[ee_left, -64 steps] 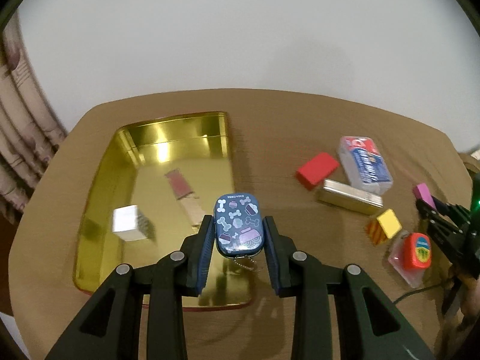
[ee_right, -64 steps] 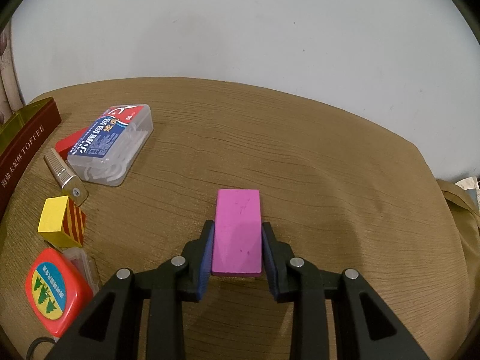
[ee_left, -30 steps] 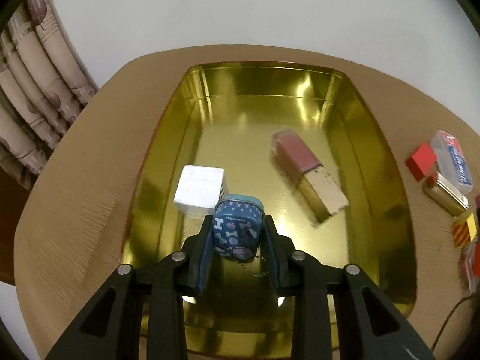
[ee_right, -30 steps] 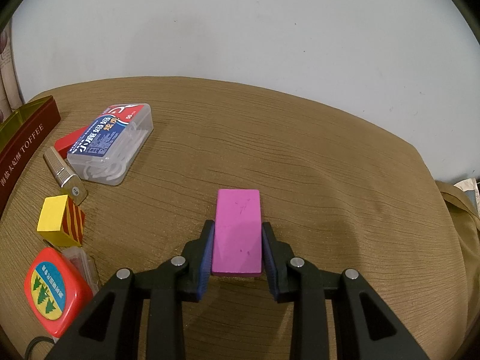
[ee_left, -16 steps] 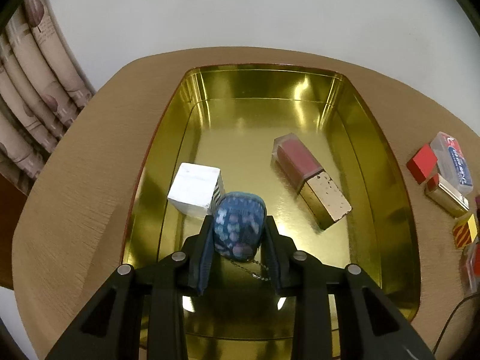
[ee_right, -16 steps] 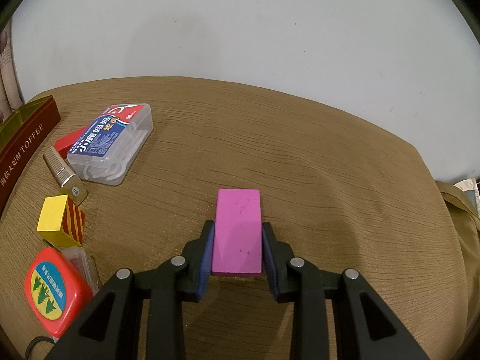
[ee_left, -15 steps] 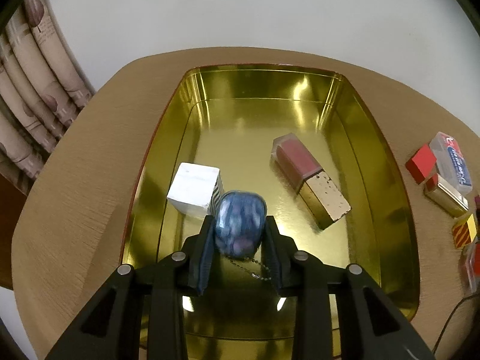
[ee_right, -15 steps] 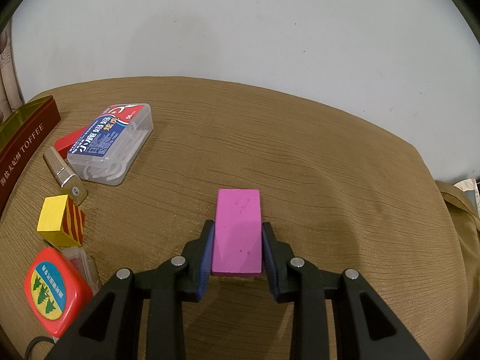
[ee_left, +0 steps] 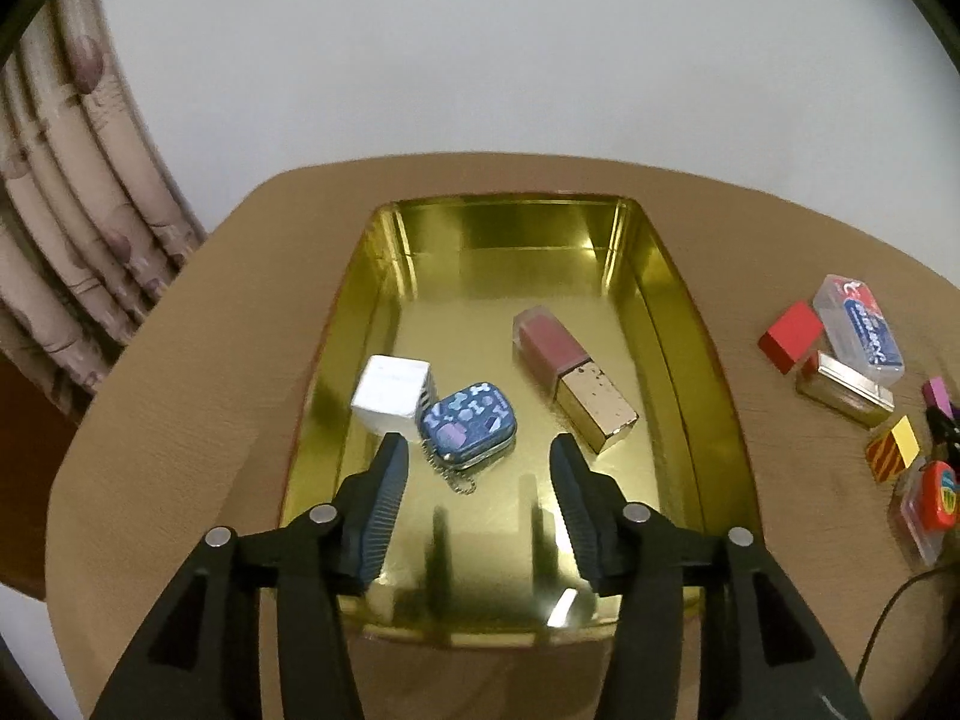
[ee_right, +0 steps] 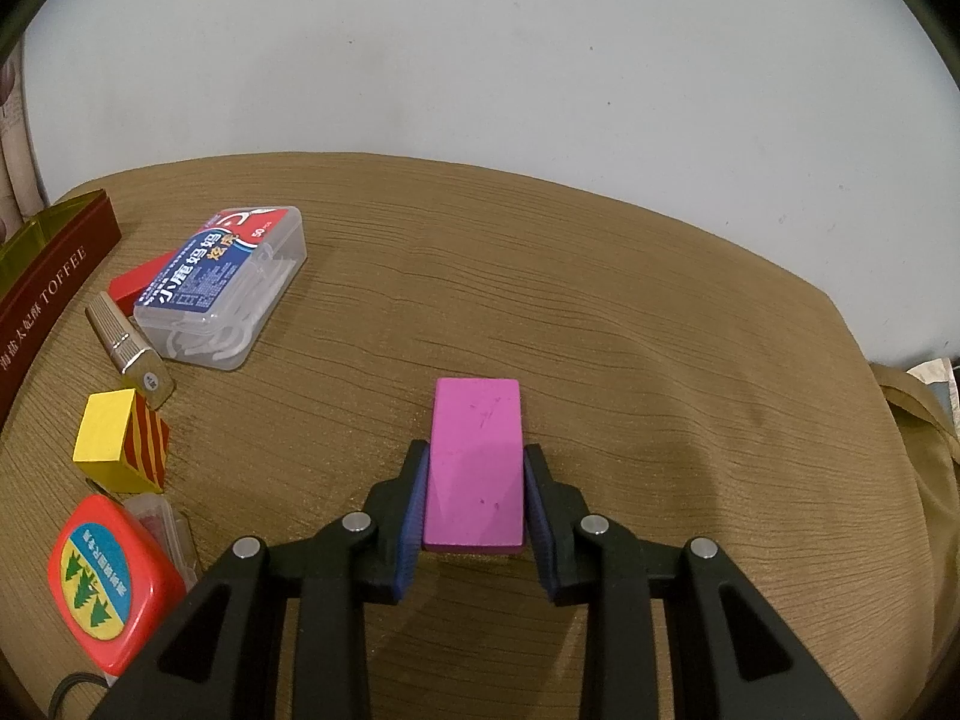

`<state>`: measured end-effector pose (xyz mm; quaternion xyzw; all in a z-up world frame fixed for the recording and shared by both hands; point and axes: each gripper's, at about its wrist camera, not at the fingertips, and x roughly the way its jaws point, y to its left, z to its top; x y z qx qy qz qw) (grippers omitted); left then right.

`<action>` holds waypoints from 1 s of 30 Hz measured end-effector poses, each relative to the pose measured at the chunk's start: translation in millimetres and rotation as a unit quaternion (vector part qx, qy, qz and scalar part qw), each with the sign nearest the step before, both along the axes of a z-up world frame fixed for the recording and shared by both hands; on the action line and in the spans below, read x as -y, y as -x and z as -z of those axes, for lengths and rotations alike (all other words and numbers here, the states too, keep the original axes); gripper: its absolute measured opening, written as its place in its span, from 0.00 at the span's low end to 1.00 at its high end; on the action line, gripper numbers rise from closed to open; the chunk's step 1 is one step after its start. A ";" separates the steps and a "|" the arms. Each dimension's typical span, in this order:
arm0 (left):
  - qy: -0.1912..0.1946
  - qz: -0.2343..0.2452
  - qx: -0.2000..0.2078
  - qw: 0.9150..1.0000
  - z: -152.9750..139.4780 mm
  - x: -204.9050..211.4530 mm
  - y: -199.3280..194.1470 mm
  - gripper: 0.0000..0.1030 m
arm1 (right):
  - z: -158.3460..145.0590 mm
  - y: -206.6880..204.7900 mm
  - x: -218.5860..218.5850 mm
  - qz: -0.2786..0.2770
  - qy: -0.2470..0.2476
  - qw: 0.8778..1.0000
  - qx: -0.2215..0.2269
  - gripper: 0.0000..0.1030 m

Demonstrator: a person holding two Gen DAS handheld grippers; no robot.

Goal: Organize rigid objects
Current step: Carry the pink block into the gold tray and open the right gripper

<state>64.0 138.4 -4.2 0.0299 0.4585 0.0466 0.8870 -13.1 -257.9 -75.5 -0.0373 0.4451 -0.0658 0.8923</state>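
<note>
A gold tin tray (ee_left: 672, 324) lies on the brown table. In it lie a small blue patterned tin (ee_left: 468, 425) with a key chain, a white cube (ee_left: 390, 393) touching it, and a pink and gold lipstick (ee_left: 573, 378). My left gripper (ee_left: 478, 462) is open and empty, just above and behind the blue tin. My right gripper (ee_right: 474, 468) is shut on a pink block (ee_right: 475, 462) resting low over the table.
Right of the tray lie a red block (ee_left: 791, 343), a clear floss-pick box (ee_right: 222, 294), a gold tube (ee_right: 129, 351), a yellow striped cube (ee_right: 120, 450) and a red tape measure (ee_right: 108, 582). A curtain (ee_left: 78, 228) hangs at the left.
My left gripper carried the blue tin over the tray, opened and let it go; the tin now lies flat beside the white cube. My right gripper has not moved.
</note>
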 end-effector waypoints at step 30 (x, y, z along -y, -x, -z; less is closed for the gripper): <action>0.014 -0.047 0.011 0.999 -14.5 -27.2 27.6 0.70 | -13.4 -5.5 -0.3 0.018 -0.010 1.000 -0.002 0.29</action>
